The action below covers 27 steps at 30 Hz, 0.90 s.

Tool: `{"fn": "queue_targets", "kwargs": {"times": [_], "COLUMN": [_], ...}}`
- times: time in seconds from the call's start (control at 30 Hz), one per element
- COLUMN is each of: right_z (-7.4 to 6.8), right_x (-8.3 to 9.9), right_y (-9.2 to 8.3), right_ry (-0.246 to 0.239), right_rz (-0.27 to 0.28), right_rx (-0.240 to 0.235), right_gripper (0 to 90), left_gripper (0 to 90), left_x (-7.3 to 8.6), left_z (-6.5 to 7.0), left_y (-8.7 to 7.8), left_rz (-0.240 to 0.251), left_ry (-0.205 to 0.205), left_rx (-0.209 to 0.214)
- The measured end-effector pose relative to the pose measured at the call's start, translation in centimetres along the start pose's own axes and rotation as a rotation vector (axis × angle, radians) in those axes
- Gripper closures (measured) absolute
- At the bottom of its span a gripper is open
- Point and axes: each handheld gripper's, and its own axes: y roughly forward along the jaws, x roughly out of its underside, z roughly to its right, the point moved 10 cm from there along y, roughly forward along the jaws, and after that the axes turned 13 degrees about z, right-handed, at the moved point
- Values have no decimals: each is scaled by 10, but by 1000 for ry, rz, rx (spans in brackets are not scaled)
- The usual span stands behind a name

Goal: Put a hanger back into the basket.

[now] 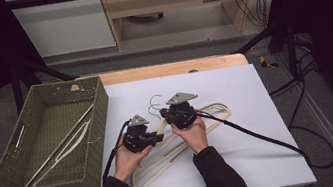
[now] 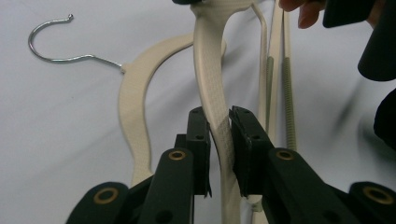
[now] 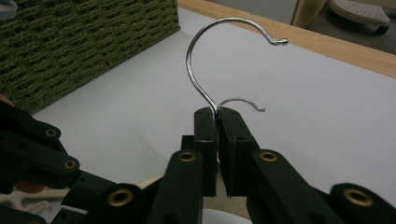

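Two cream plastic hangers [image 1: 195, 129] with wire hooks lie overlapped on the white sheet [image 1: 235, 92]. In the left gripper view my left gripper [image 2: 219, 135] is shut on the textured arm of the upper cream hanger [image 2: 210, 60], its pads pressing on both sides. The second hanger [image 2: 135, 112] lies flat to the left with its hook [image 2: 51, 46] on the sheet. My right gripper [image 3: 217, 116] is shut on the wire stem of the upper hanger's hook [image 3: 201, 51], which rises above the jaws. A smaller-looking second hook [image 3: 240, 101] shows just behind. Both grippers [image 1: 159, 137] [image 1: 166, 112] sit side by side mid-table.
A green woven basket [image 1: 101, 109] stands at the table's left with a pale hanger [image 1: 62, 148] inside it; its wall [image 3: 93, 42] is close to the right gripper's left. Black cables [image 1: 263, 139] trail to the right. The wooden table edge [image 1: 175, 67] lies beyond the sheet.
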Motion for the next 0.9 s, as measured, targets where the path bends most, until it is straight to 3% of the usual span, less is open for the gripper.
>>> {"fn": "queue_targets", "kwargs": {"times": [0.2, 0.37, 0.53, 0.67, 0.9], "right_z": [-3, -4, -7, -11, -16], "right_x": [-8, -12, -13, -14, -19], "right_y": [-24, -52, -79, -98, -108], "right_ry": [-47, -45, -21, -5, 23], "right_rz": [26, 36, 53, 67, 100], "right_rx": [-31, -67, -100, -121, -122], "right_gripper": [611, 505, 425, 450, 669], "left_gripper": [808, 833, 852, 860, 861], "left_x": [-7, -11, -12, -12, -10], "left_z": [13, 28, 46, 59, 73], "left_y": [-8, -16, -22, -25, -27], "left_rz": [32, 55, 76, 82, 88], "left_ry": [12, 22, 57, 107, 165], "left_rx": [4, 25, 49, 55, 56]}}
